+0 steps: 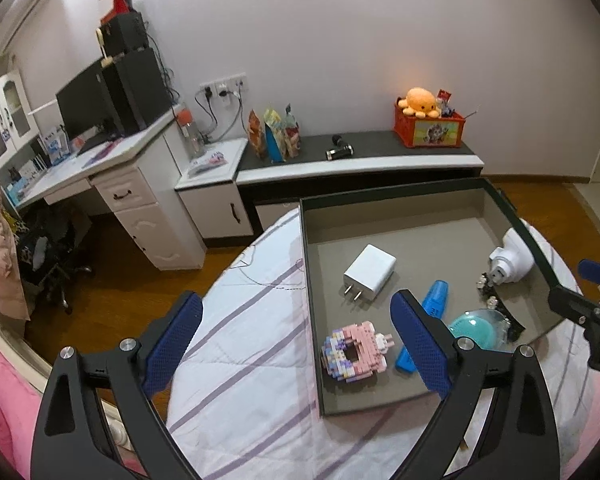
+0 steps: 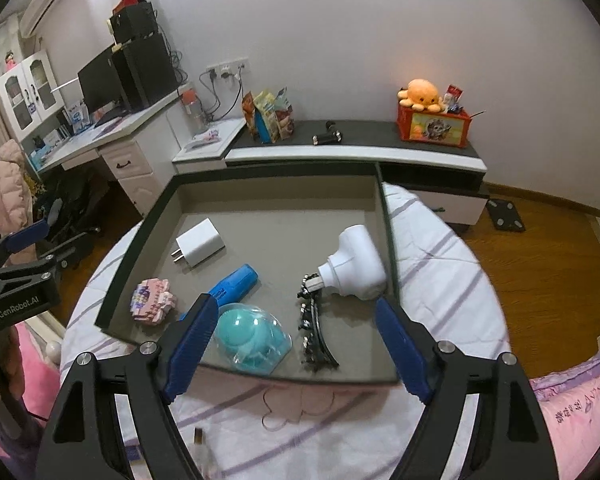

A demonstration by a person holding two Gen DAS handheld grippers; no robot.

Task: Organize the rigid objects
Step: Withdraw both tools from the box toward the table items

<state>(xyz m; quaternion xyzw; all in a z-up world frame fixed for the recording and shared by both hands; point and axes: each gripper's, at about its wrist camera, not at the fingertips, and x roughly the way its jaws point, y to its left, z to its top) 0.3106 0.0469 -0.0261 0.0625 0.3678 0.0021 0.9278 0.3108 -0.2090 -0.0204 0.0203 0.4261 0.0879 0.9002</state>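
2 grippers, left and right, gape empty above tray (6 items).

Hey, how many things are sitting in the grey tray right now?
6: white charger far left, pink brick toy near left, blue marker middle, teal item in clear shell near edge, black hair clip, white plug-shaped device right.

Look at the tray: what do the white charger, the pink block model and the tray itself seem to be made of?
White charger: smooth matt plastic with metal prongs. Pink block model: probably plastic, from its tiny studded bricks. Tray: grey matt lining and dark rim, perhaps card or felt-covered board; hard to tell.
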